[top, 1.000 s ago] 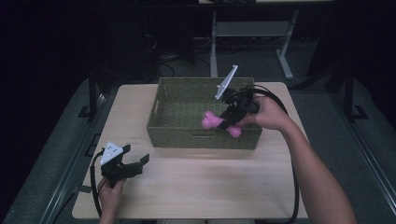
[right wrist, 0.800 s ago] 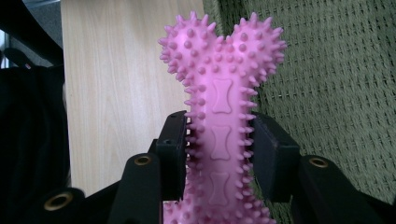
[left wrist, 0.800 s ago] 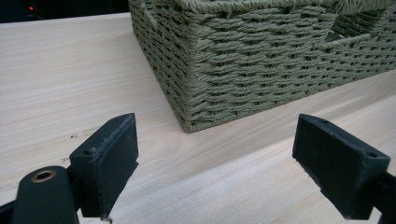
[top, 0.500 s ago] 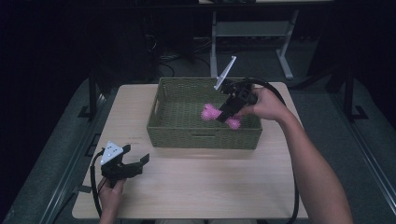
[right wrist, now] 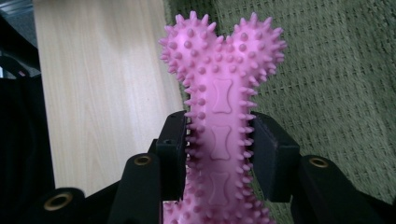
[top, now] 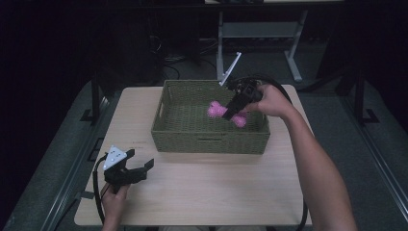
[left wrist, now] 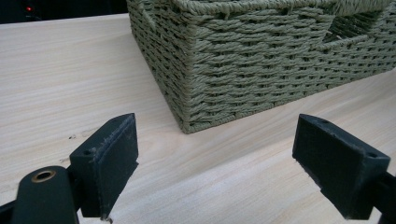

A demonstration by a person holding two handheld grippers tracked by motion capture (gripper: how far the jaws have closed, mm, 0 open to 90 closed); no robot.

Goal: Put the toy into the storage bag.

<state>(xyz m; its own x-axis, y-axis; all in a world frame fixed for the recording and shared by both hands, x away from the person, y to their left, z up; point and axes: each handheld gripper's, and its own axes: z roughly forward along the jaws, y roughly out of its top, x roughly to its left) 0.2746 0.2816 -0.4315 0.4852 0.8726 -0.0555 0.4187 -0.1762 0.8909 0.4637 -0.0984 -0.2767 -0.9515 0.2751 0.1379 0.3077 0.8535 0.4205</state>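
A pink spiky bone-shaped toy (top: 217, 110) (right wrist: 219, 98) hangs over the inside of the green woven basket (top: 192, 136), and my right gripper (top: 231, 111) (right wrist: 219, 154) is shut on its shaft. The toy's two-lobed end points away from the jaws. My left gripper (top: 140, 168) (left wrist: 215, 163) rests open near the table's front left corner, nothing between its jaws, facing a corner of the basket (left wrist: 243, 60).
The basket stands at the back middle of the light wooden table (top: 216, 192). A metal stand (top: 255, 33) and cables lie on the dark floor behind the table. Each gripper trails a black cable.
My right gripper has carried the pink toy up and leftward, from the basket's front right rim to over its inside. The left gripper has stayed put.
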